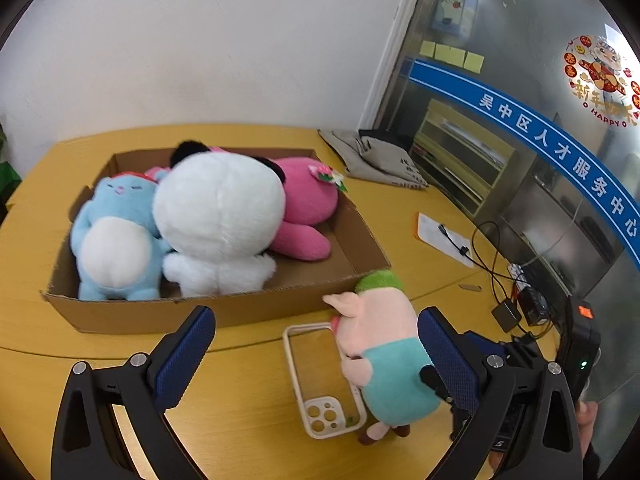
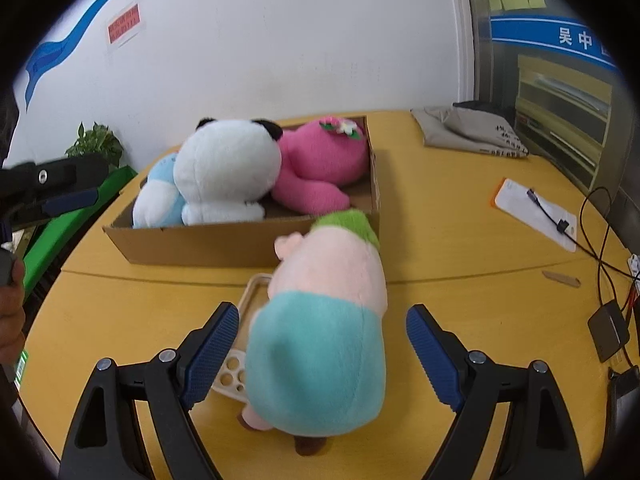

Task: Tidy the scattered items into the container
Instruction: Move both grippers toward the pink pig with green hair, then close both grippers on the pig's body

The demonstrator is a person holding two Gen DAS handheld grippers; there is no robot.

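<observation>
Right gripper (image 2: 320, 344) spread wide – pig plush (image 2: 320, 344) between untouched pads – left gripper (image 1: 316, 356) spread too

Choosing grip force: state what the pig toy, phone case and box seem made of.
Pig toy: soft plush fabric, fuzzy matte nap. Phone case: probably clear plastic or silicone with a cream rim; table shows through. Box: corrugated cardboard, matte brown, raw edges.

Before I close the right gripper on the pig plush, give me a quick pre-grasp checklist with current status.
1. Right gripper open: ok.
2. Pig plush between its fingers: ok.
3. Pads touching the plush: not ok, gaps on both sides.
4. Phone case clear of the pig: not ok, the pig overlaps its edge.
5. Room in the cardboard box: ok, bare floor at its near right corner.
6. Left gripper clear of the pig: cannot tell.
</observation>
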